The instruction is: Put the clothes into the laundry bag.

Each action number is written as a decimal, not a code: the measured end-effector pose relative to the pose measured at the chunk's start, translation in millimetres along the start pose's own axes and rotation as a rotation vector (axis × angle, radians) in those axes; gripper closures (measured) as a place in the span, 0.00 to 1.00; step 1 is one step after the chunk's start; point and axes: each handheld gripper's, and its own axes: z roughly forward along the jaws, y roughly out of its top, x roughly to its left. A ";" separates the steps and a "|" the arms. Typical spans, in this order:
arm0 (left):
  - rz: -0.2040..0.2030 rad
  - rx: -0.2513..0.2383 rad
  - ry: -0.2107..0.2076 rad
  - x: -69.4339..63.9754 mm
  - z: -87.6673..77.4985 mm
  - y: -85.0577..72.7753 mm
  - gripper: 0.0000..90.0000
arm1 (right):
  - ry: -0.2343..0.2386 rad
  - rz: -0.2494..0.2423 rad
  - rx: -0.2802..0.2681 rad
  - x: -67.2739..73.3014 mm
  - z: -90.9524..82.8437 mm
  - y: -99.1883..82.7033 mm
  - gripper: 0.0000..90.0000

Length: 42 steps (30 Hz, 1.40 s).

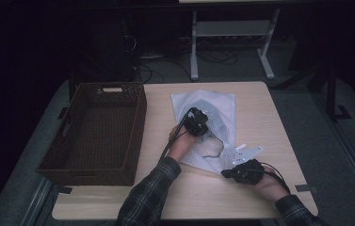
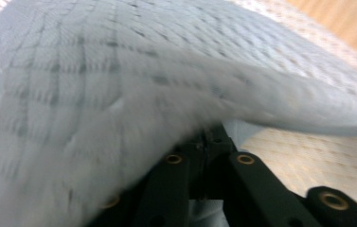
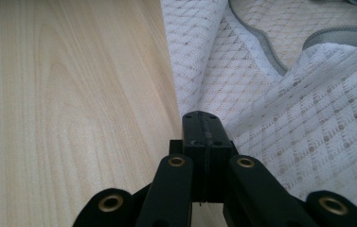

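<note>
Two big things share the table: a brown basket on the left and a white mesh bag lying mid-table, long axis running away from the person. The left gripper, jaws pressed together on a raised fold of bag, sits nearer the basket. The right gripper, jaws together, pinches the bag's near edge.

The laundry bag is white open-weave mesh cloth, matt, edged with a smooth grey band. It lies on the table of pale, smooth wood grain. Left of the bag, the basket is dark brown wicker, rough-woven.
</note>
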 end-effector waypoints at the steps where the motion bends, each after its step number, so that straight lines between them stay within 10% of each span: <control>1: 0.001 -0.002 -0.011 -0.7 -3.2 -1.3 0.96 | 0.000 0.001 0.001 0.0 0.0 0.1 1.00; 12: 0.014 -0.061 -0.049 -5.6 -60.9 -22.1 0.91 | 0.008 0.011 -0.003 -1.1 0.0 -0.3 1.00; 18: 0.031 -0.110 0.003 0.8 -91.4 -19.2 0.88 | 0.010 0.017 -0.005 -1.5 0.0 -0.6 1.00; 27: 0.019 -0.115 0.052 17.1 -81.1 -6.5 0.77 | 0.014 0.020 -0.007 -1.9 0.0 -0.9 1.00; 33: 0.017 -0.096 0.027 19.4 -67.7 -3.1 0.97 | 0.014 0.019 -0.007 -2.0 -0.1 -1.0 1.00; 42: 0.087 -0.131 -0.072 -7.2 -100.8 -5.4 0.99 | 0.010 0.018 -0.006 -1.6 -0.1 -0.8 1.00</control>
